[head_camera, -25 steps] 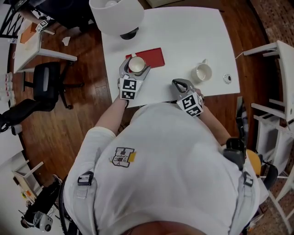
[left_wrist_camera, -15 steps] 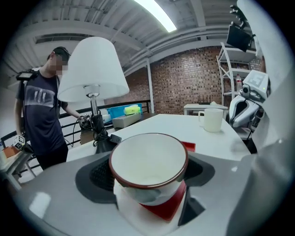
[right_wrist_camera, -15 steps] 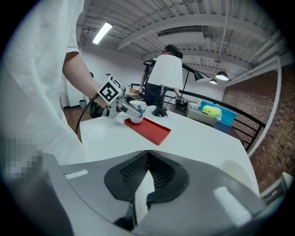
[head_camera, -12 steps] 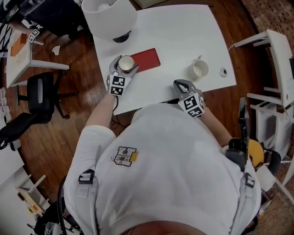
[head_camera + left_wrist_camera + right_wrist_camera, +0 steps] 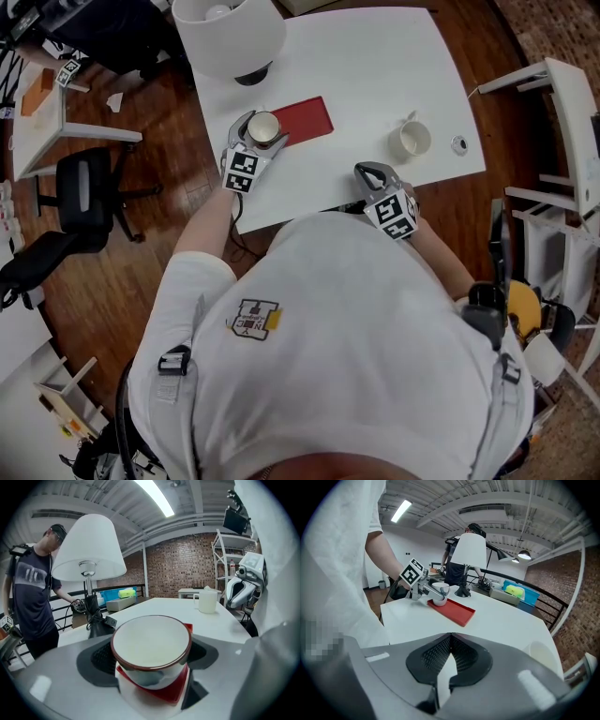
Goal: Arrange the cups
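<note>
Seen from above, a person leans over a white tabletop (image 5: 375,75) with a two-jaw gripper in each hand.

The left gripper (image 5: 264,131) reaches in over the left edge of the tabletop. Its jaws are closed around a white cup with a reddish-brown rim (image 5: 262,126), one jaw on each side of the cup wall. In the left gripper view the cup (image 5: 151,644) sits upright between the dark pads (image 5: 101,658), its mouth open upward and empty. It is at the left end of a flat red tray (image 5: 305,119) that lies near the left edge of the tabletop. The right gripper view shows the cup (image 5: 439,595) low over that end of the tray (image 5: 457,611); whether its base touches the tray cannot be made out.

The right gripper (image 5: 364,170) is over the near edge of the tabletop, well apart from the tray. Its jaws are pressed together with nothing between them.

A white mug with a handle (image 5: 410,141) stands upright toward the near right corner, mouth up. A small round object (image 5: 458,144) lies just beside it, close to the right edge. A table lamp with a white shade (image 5: 230,33) stands at the far left corner, just beyond the tray.
</note>
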`<state>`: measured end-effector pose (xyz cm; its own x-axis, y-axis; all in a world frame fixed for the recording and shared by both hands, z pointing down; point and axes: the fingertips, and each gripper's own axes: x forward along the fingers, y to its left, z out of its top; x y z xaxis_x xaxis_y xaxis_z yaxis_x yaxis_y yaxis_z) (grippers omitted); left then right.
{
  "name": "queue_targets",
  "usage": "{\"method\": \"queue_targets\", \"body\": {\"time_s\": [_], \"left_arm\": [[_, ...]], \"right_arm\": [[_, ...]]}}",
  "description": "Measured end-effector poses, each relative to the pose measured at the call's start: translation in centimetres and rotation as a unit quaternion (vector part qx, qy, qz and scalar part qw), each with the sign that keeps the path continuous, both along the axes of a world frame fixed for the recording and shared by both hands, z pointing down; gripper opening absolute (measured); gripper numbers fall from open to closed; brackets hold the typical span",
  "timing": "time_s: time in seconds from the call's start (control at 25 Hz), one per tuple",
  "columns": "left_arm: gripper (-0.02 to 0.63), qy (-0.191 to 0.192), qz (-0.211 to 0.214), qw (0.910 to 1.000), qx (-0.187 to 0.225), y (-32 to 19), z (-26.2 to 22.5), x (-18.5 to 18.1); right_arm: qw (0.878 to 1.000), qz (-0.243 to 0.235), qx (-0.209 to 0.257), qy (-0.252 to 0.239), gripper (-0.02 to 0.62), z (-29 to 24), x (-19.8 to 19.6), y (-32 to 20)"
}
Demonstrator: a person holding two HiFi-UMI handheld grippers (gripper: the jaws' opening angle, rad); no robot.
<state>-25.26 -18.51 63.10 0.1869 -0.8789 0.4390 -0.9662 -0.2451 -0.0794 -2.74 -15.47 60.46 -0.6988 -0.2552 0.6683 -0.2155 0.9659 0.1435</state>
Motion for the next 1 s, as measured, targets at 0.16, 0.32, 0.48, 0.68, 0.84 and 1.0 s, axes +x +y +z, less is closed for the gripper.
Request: {"method": "queue_targets", "body": {"time_s": [0.16, 0.32, 0.48, 0.68, 0.84, 1.0], "left_arm": [[0.413, -0.005, 0.004, 1.0000, -0.002, 0.0, -0.3, 0.0], [0.413, -0.005, 0.000, 1.0000, -0.006, 0.1, -0.3, 0.1], [0.413, 0.006, -0.012, 0.9998, -0.014, 0.2, 0.0, -0.1], [0.459, 0.026, -0.040, 0.9988, -0.006, 1.5, -0.3, 0.0], [0.459, 0.030, -0.076, 0.9966, -0.003, 4.0, -0.7, -0.4], [0.405, 0.032, -0.096, 0.9949, -0.010, 7.3, -0.9, 0.4]], "right_arm": [[1.000, 0.008, -0.002, -0.003, 0.000, 0.1, -0.2, 0.4], [1.000, 0.023, -0.009, -0.011, 0.000, 0.1, 0.0, 0.6], [0.999, 0.034, -0.010, -0.018, 0.000, -0.1, -0.1, 0.3], [0.999, 0.035, -0.010, -0.025, 0.000, -0.2, -0.1, 0.0], [0.999, 0.028, -0.011, -0.030, 0.000, -0.2, -0.7, 0.2], [0.999, 0.014, -0.015, -0.033, 0.000, 0.3, -1.7, 0.9]]}}
